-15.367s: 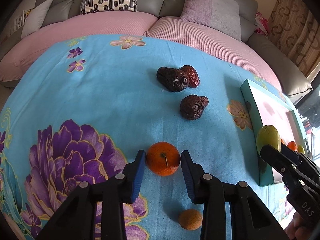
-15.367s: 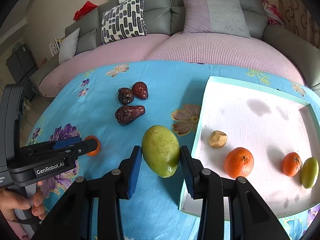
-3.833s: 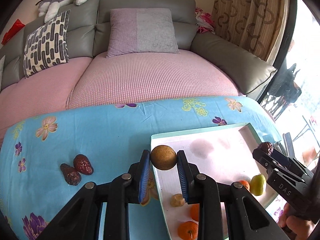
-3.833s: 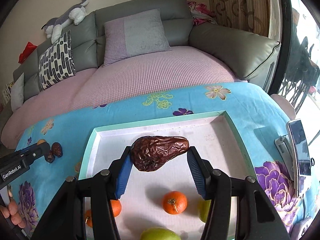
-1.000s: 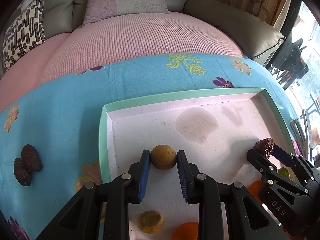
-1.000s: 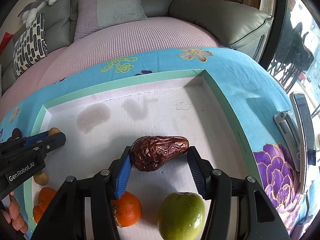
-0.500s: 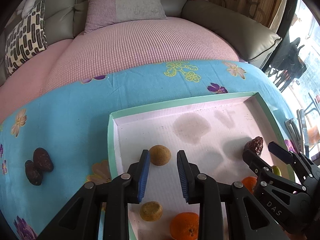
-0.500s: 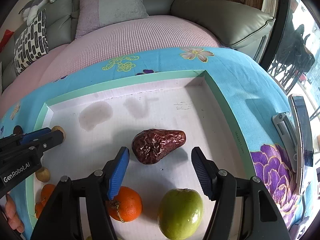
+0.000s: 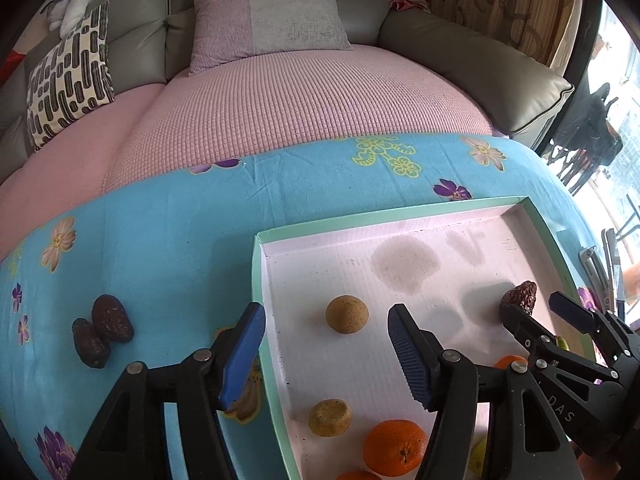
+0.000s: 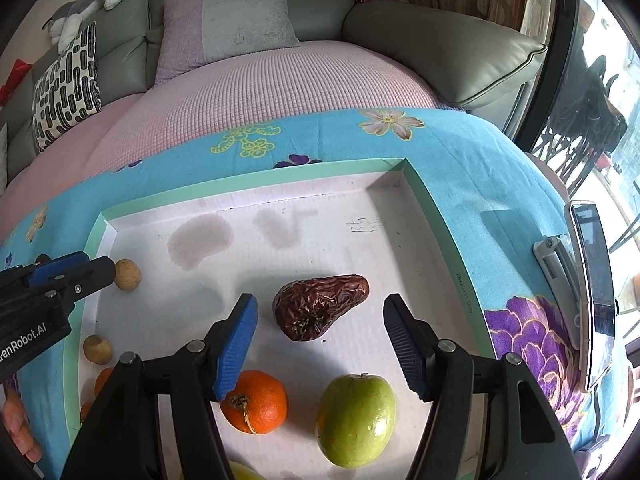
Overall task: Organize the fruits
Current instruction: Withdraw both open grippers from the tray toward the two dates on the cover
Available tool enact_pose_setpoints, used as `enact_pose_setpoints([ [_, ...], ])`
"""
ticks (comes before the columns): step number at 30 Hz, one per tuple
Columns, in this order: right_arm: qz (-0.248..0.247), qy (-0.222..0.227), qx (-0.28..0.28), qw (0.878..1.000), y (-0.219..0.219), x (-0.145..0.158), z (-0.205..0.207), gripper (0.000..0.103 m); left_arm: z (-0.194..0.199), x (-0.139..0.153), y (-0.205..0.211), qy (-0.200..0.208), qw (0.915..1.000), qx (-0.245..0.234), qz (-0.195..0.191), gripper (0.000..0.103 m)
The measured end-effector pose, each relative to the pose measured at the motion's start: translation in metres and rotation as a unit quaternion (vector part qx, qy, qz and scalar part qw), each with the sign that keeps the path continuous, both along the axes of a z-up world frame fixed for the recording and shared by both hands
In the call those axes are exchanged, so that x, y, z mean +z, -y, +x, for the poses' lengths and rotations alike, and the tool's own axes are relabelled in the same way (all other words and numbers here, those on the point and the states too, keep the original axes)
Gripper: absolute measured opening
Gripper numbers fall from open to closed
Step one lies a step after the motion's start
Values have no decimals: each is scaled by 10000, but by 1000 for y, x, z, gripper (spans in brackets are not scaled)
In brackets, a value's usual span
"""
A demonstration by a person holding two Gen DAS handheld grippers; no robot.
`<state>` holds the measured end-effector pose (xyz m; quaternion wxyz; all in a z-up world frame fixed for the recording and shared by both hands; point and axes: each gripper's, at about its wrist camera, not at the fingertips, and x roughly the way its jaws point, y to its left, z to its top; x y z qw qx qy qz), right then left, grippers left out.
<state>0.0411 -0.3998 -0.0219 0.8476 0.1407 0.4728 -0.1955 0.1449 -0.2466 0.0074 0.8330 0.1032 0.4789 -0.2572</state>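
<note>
Three dates, two longans, one guava.

We see bright daylight from the window on the right, blown out there; soft shadows under the tray fruit; strong fisheye bending, black vignette corners; centre sharp, edges slightly soft

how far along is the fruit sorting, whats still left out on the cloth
Mostly done. The tray already holds the big date, two oranges, a green fruit and two tan round fruits. Nothing is in hand: the left gripper and right gripper both stand open above the tray. Left to do: the two dark dates lying on the blue cloth beside the tray.
</note>
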Motion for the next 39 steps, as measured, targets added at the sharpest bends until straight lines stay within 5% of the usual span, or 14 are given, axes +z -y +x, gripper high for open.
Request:
enact_pose_setpoints([
  [7, 11, -83, -17, 10000, 1, -4, 2, 69, 7, -3, -14, 80, 9995, 292, 5, 99],
  [9, -7, -85, -43, 10000, 2, -4, 2, 70, 9, -4, -20, 108, 9992, 375, -2, 100],
  [12, -15, -78, -48, 10000, 3, -5, 2, 88, 12, -7, -28, 135, 9988, 467, 57, 103],
  [30, -245, 92, 16, 9997, -5, -2, 5, 91, 14, -10, -88, 612, 9885, 1382, 74, 103],
  [39, -110, 131, 12, 9999, -9, 1, 8, 91, 2, -8, -113, 994, 9796, 1700, 398, 103],
])
